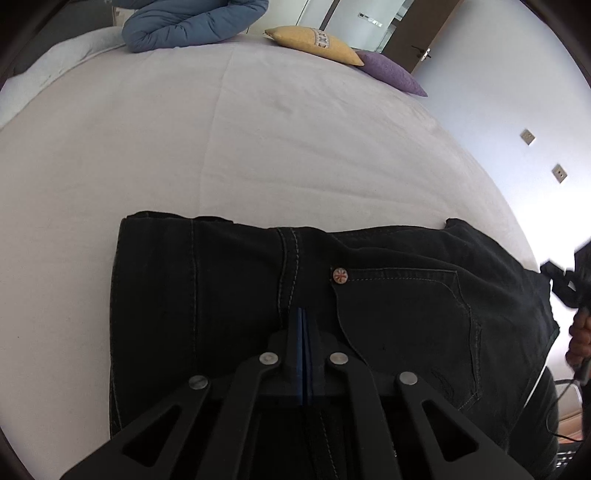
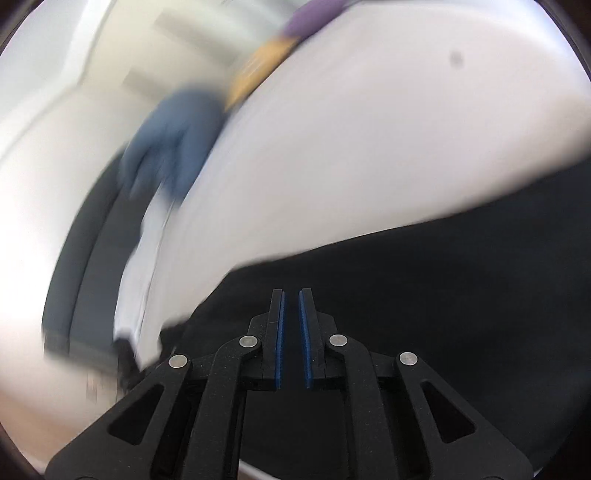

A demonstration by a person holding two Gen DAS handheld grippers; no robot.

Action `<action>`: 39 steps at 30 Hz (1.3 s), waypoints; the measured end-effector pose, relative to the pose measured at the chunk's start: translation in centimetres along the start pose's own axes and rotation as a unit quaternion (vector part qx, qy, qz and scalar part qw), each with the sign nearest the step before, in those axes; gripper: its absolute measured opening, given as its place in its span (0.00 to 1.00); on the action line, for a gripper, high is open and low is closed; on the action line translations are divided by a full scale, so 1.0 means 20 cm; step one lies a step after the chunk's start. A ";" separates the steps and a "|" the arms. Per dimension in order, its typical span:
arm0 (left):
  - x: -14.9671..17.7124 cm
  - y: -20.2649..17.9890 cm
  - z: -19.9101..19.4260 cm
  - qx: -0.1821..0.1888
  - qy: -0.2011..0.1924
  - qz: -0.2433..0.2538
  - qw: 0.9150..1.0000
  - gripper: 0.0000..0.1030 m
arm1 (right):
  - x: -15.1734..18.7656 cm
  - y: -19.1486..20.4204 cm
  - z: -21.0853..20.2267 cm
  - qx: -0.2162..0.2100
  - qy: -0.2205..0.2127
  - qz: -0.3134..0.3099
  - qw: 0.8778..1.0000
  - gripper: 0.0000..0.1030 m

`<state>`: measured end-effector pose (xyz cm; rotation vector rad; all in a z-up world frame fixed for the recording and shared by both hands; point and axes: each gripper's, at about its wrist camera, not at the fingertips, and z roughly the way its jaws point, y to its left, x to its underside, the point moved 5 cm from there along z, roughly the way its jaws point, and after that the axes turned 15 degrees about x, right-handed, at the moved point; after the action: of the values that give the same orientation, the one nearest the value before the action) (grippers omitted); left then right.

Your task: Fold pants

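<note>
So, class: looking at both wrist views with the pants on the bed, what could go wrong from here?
1. The left gripper is shut above the pants, apparently gripping nothing; it could press on the fold and shift it.
2. The right wrist view is motion-blurred, so the right gripper, jaws slightly apart, may snag the dark fabric.
3. The pants lie near the bed edge and could slide off.

In the left wrist view the pants (image 1: 332,314) lie on the bed (image 1: 221,147), filling the lower middle and right of the frame. At the upper edge a quilt (image 1: 192,22) sits upper left, and two pillows (image 1: 317,44) lie side by side right of it.
</note>
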<state>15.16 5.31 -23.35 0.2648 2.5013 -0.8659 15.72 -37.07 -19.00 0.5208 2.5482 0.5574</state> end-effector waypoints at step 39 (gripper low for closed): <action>0.04 0.04 -0.07 0.014 -0.041 0.018 0.999 0.05 | -0.26 -0.46 0.30 0.024 -0.021 0.145 0.989 0.00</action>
<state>14.20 6.89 -23.14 0.2770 2.4034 -0.8798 20.66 -45.46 -26.25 0.9195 2.4665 0.5781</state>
